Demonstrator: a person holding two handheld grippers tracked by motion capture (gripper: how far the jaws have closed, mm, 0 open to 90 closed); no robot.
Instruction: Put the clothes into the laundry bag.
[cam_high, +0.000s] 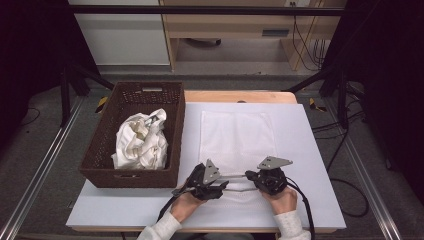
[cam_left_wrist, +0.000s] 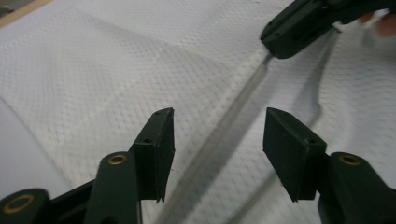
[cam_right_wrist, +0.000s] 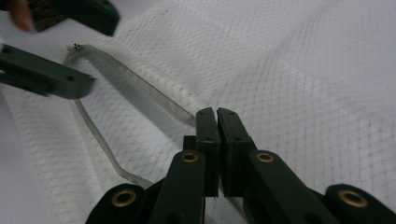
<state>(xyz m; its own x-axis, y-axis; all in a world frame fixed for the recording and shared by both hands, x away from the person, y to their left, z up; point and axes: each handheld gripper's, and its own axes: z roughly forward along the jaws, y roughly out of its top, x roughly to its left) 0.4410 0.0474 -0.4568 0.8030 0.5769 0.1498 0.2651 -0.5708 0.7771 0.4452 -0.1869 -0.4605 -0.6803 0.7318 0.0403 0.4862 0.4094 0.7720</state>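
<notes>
We see a white mesh laundry bag lying flat on the white table. The right gripper pinches the bag's grey zipper edge shut — the left gripper hovers above, jaws apart, empty. From above, a brown wicker basket of cream cloth sits left.

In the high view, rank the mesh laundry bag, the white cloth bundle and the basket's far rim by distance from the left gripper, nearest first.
From the left gripper:
1. Mesh laundry bag: directly beneath and ahead of it, on the white table mat.
2. White cloth bundle: to its left, inside the brown wicker basket.
3. Basket's far rim: farthest, up at the back left.
</notes>
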